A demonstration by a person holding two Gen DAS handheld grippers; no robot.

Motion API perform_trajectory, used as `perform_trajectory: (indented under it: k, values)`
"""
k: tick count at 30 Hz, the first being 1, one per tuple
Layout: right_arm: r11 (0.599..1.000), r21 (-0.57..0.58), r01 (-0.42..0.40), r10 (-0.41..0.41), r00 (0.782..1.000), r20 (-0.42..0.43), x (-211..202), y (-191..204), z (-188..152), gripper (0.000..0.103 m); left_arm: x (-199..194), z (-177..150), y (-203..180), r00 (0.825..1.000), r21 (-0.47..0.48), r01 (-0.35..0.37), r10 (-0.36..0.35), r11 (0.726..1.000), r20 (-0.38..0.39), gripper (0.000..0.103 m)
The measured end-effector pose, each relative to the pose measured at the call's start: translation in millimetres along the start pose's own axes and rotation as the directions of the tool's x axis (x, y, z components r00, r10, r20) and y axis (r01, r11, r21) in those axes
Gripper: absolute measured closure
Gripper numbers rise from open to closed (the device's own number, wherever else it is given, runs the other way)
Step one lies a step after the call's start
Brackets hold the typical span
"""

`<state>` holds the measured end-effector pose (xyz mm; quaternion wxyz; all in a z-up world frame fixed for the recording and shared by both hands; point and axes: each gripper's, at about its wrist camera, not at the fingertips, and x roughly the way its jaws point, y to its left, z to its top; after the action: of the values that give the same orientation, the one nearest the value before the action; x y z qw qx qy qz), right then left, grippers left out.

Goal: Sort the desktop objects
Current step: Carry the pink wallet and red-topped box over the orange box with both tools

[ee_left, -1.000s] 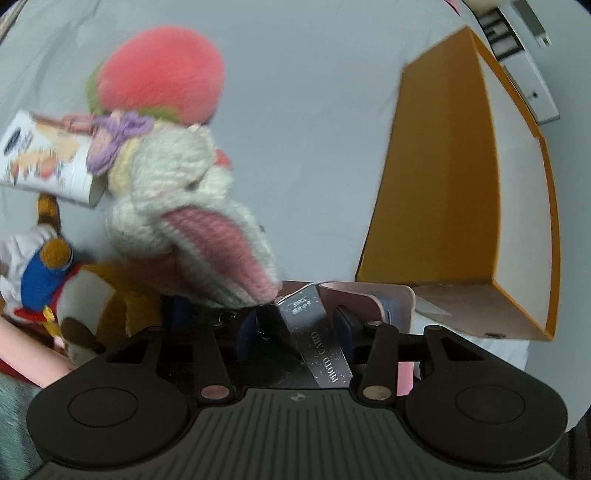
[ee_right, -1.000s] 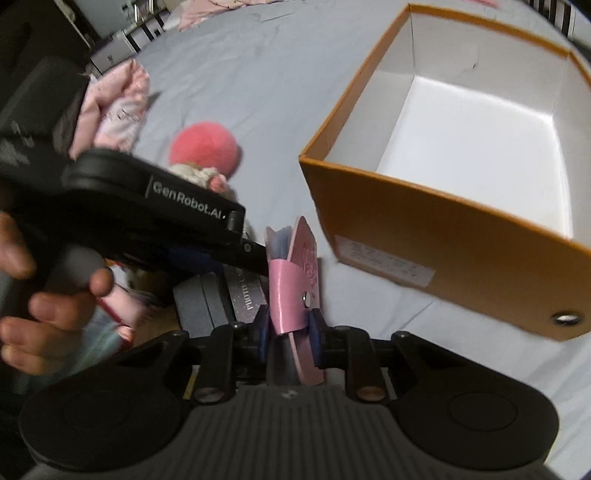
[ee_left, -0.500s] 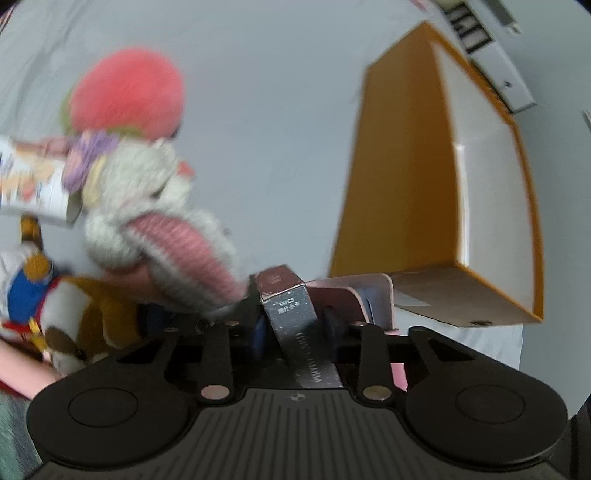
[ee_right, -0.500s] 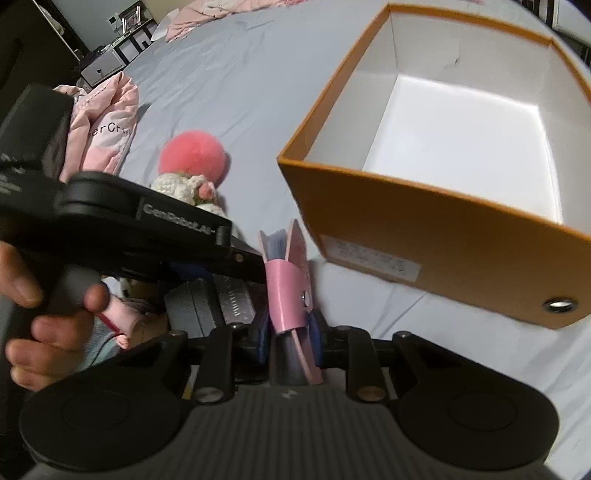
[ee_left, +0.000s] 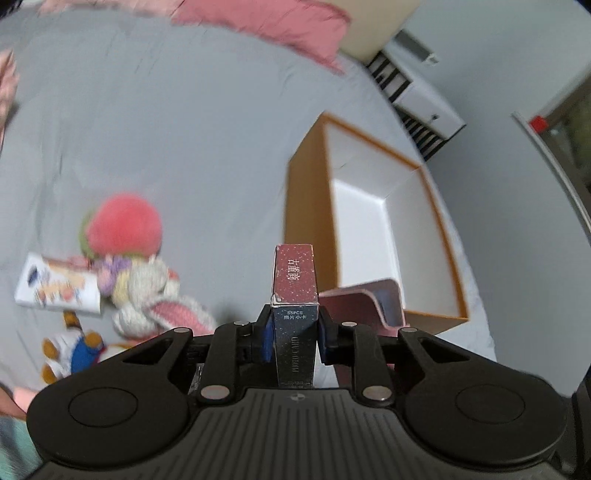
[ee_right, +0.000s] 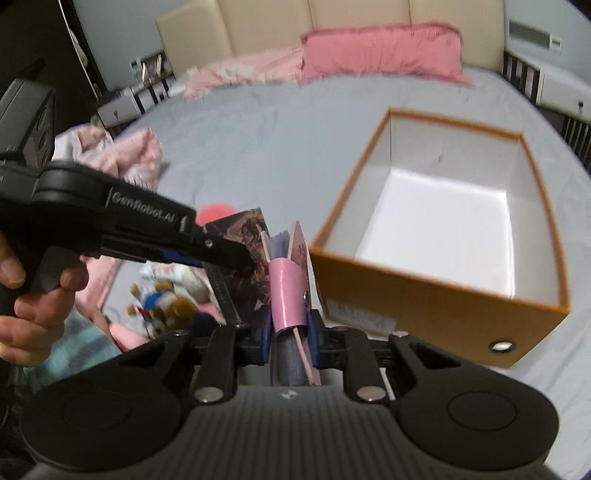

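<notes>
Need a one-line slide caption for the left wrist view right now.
Left gripper shut on a photo card box, lifted over the grey sheet beside the open orange box.

Grey-sheeted bed (ee_right: pixel 280 140), pink pillow (ee_right: pixel 380 48), cream padded headboard (ee_right: pixel 266 26)

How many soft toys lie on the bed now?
3, clustered left of the orange box: a pink plush ball, a crocheted rabbit just below it, and a blue-and-brown doll lowest. The gripper body may hide more.

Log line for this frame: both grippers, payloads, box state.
left gripper: jaws just closed on photo card box | right gripper: shut on pink card holder | orange box: open, empty
</notes>
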<state>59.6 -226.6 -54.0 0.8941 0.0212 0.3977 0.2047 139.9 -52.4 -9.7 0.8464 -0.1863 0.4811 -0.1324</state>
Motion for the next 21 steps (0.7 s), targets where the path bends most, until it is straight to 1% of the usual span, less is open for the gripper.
perform_trajectory:
  k: [3, 4, 8, 11, 13, 15, 17, 21]
  values:
    - [1.0, -0.005, 0.018, -0.018, 0.997, 0.07, -19, 2, 11, 0.083, -27, 7, -9, 0.999, 0.069, 0.015, -0.019, 0.997, 0.046, 0.077]
    - [1.0, -0.005, 0.031, -0.03, 0.995, 0.094, -25, 2, 16, 0.083, -39, 3, -14, 0.998, 0.092, 0.022, -0.028, 0.996, 0.06, 0.077]
    - [0.995, 0.017, 0.1, -0.101, 0.98, 0.172, -41, -6, 32, 0.083, -51, 20, -39, 0.993, 0.167, 0.054, -0.07, 0.984, 0.09, 0.077]
    - [0.987, 0.073, 0.144, -0.156, 0.968, 0.198, -45, -19, 43, 0.083, -40, 32, -60, 0.992, 0.218, 0.067, -0.088, 0.974, 0.09, 0.077]
    - [0.98, 0.114, 0.164, -0.185, 0.962, 0.2, -42, -31, 46, 0.083, -21, 40, -70, 0.994, 0.225, 0.079, -0.096, 0.971, 0.061, 0.077]
    - [0.97, 0.153, 0.189, -0.216, 0.958, 0.188, -35, -43, 48, 0.083, -2, 46, -75, 0.995, 0.217, 0.09, -0.099, 0.972, 0.03, 0.077]
    - [0.959, 0.19, 0.212, -0.244, 0.956, 0.164, -23, -55, 48, 0.083, 17, 52, -80, 0.996, 0.219, 0.082, -0.085, 0.972, 0.005, 0.077]
    - [0.942, 0.256, 0.218, -0.252, 0.961, 0.11, 6, -77, 45, 0.083, 47, 56, -86, 0.997, 0.219, 0.069, -0.06, 0.973, -0.047, 0.077]
